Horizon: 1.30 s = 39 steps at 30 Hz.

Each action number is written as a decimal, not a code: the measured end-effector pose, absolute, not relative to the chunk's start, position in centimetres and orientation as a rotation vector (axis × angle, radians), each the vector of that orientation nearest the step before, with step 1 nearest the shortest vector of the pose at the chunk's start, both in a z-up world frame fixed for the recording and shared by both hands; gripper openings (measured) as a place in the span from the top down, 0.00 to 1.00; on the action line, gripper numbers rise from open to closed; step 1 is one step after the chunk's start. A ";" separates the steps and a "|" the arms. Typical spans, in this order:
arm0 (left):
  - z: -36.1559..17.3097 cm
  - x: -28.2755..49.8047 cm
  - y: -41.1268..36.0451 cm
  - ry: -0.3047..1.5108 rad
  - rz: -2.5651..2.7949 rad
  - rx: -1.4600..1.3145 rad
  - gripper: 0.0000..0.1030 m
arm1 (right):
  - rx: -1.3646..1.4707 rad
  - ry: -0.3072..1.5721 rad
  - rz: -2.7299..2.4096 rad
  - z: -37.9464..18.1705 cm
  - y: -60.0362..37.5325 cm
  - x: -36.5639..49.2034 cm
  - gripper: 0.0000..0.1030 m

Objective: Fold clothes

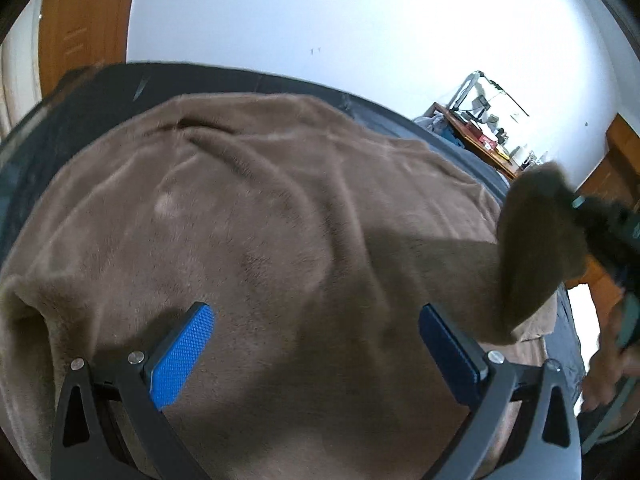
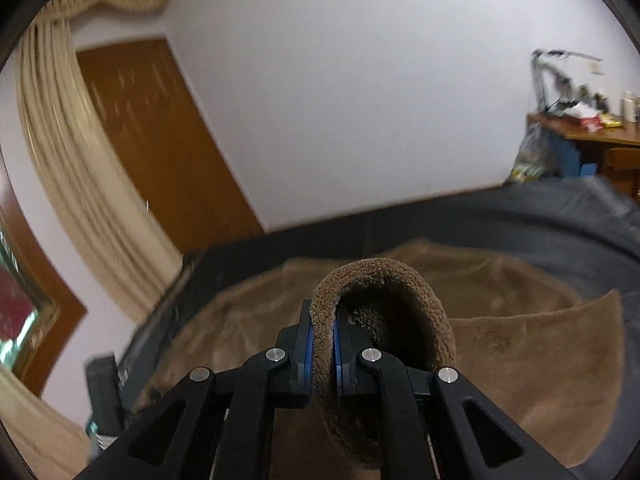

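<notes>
A brown fleece garment (image 1: 256,216) lies spread over a dark bed cover (image 1: 80,120). My left gripper (image 1: 316,332) is open and empty just above the garment, its blue pads (image 1: 180,356) wide apart. My right gripper (image 2: 322,336) is shut on a folded edge of the same garment (image 2: 380,288) and holds it lifted above the bed. In the left wrist view the right gripper (image 1: 580,208) shows at the right edge with the lifted fleece flap (image 1: 536,248) hanging from it.
A wooden door (image 2: 160,136) and a beige curtain (image 2: 72,152) stand at the left. A cluttered wooden desk (image 2: 592,132) stands by the white wall at the right, also in the left wrist view (image 1: 476,136). The bed cover's far edge (image 2: 480,208) runs below the wall.
</notes>
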<state>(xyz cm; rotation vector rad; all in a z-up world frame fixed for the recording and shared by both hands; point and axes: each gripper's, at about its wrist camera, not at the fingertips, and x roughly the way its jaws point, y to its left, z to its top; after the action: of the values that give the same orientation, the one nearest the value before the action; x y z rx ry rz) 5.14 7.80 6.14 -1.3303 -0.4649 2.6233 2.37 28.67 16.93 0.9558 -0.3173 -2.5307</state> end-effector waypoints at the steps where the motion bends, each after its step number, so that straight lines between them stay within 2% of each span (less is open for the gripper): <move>1: 5.8 5.0 7.7 -0.473 2.615 -1.338 0.00 | 0.971 -0.319 -2.500 16.5 28.5 2.3 0.91; 8: 4.7 4.5 7.8 -0.510 2.562 -1.362 0.00 | 1.070 -0.325 -2.280 13.1 27.0 1.9 0.90; 9: 4.7 4.6 7.8 -0.511 2.561 -1.360 0.00 | 1.083 -0.326 -2.248 12.6 26.8 1.9 0.84; 11: 4.5 4.4 7.8 -0.520 2.555 -1.365 0.00 | 1.108 -0.327 -2.185 11.6 26.4 1.8 0.65; 12: 4.4 4.4 7.8 -0.528 2.552 -1.365 0.00 | 1.120 -0.327 -2.153 11.1 26.1 1.7 0.42; 13: 4.3 4.3 7.7 -0.536 2.550 -1.365 0.00 | 1.131 -0.328 -2.121 10.6 25.9 1.7 0.31; 15: 4.3 4.3 7.6 -0.546 2.547 -1.364 0.00 | 1.153 -0.328 -2.057 9.7 25.5 1.6 0.30; 21: 4.3 4.5 7.6 -0.539 2.551 -1.355 0.00 | 1.015 -0.644 -1.906 10.8 29.1 2.4 0.30; 26: 4.2 4.5 7.6 -0.534 2.556 -1.354 0.00 | 1.023 -0.746 -1.882 10.0 30.7 2.5 0.30; 28: 4.2 4.5 7.6 -0.521 2.562 -1.355 0.00 | 1.046 -0.721 -1.879 9.7 30.2 2.7 0.30; 31: 4.2 4.5 7.6 -0.512 2.566 -1.355 0.00 | 1.072 -0.575 -1.938 10.6 28.7 3.8 0.30; 35: 4.2 4.6 7.3 -0.529 2.559 -1.351 0.00 | 0.963 -0.397 -2.100 13.5 28.5 5.8 0.30; 37: 4.4 4.7 7.1 -0.568 2.533 -1.333 0.00 | 0.926 -0.417 -2.159 14.0 29.3 5.8 0.30; 39: 4.4 4.7 6.6 -0.638 2.473 -1.301 0.00 | 0.950 -0.516 -2.151 13.2 30.4 4.8 0.30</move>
<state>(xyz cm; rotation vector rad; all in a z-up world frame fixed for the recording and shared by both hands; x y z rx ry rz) 4.75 6.58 4.43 -1.3013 -0.6379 2.4725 4.79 30.42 13.16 0.9500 -0.5161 -2.1514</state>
